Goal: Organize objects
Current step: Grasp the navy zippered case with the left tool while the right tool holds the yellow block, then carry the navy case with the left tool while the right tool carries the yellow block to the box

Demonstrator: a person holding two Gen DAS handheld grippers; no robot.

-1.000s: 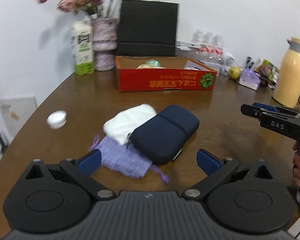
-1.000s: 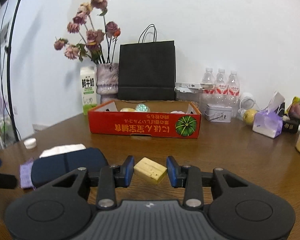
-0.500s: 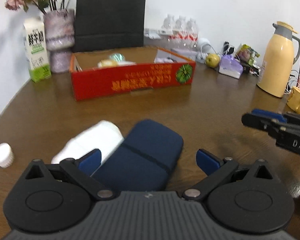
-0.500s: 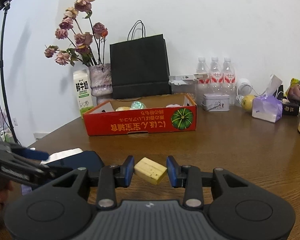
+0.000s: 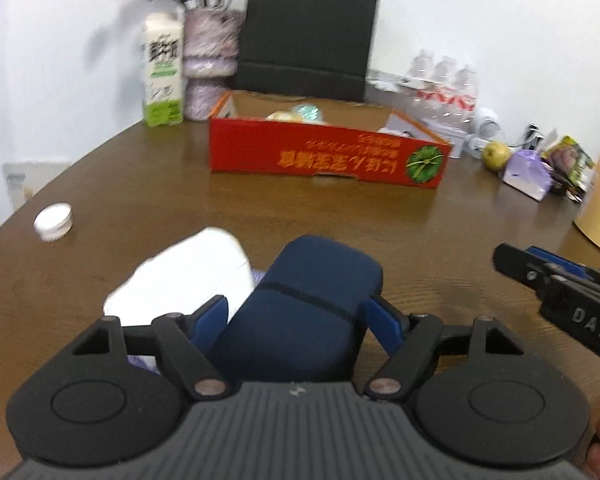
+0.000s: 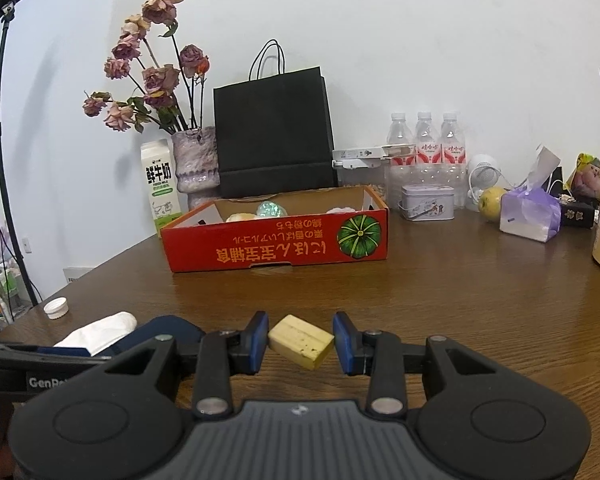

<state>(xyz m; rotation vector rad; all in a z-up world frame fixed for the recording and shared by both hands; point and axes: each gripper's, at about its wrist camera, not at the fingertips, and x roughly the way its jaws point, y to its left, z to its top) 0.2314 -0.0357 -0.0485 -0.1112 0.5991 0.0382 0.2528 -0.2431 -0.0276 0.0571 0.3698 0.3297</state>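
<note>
Our left gripper (image 5: 296,316) has moved in over the navy pouch (image 5: 300,316) on the desk (image 5: 140,208); its jaws are closing with the pouch between them. Our right gripper (image 6: 300,340) stays clamped on the yellow block (image 6: 301,341), short of the red box (image 6: 276,240).

Three water bottles (image 6: 424,136); one red box (image 6: 276,244); one milk carton (image 6: 159,188).
</note>
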